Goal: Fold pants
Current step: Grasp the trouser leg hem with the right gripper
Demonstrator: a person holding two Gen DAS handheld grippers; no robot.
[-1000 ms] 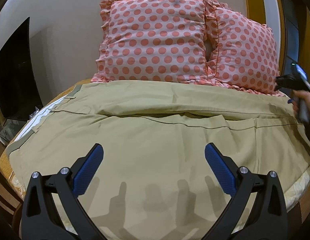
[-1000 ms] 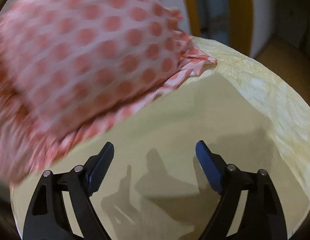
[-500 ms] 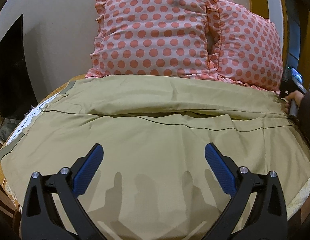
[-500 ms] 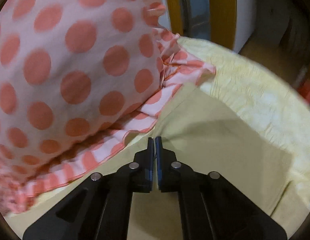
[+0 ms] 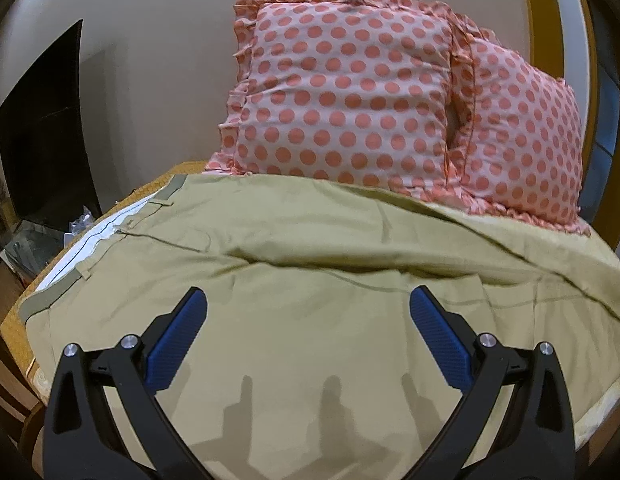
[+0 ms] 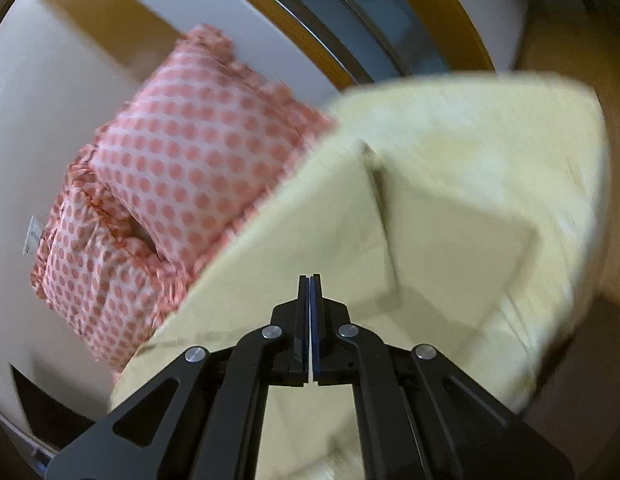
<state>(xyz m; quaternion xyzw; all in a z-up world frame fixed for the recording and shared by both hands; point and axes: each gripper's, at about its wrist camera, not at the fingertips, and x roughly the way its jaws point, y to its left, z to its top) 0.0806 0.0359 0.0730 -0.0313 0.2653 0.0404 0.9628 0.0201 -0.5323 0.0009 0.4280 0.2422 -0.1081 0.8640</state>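
Khaki pants [image 5: 310, 256] lie spread across the bed, waistband at the left, legs running right. My left gripper [image 5: 308, 312] is open and empty just above the near part of the pants. In the right wrist view my right gripper [image 6: 310, 284] is shut on the leg end of the pants [image 6: 330, 232] and holds it lifted off the bed, so the cloth hangs in a fold. The view is blurred.
Two pink polka-dot pillows [image 5: 346, 96] [image 6: 182, 168] lean on the wall behind the pants. A yellow bedsheet [image 6: 490, 140] covers the bed. A dark screen [image 5: 46, 144] stands at the left. The bed edge [image 5: 18, 320] is close at the left.
My right gripper closed on the pants' leg end beside the pillow and has lifted it up. It has left the left wrist view. The left gripper shifted slightly and stays open.
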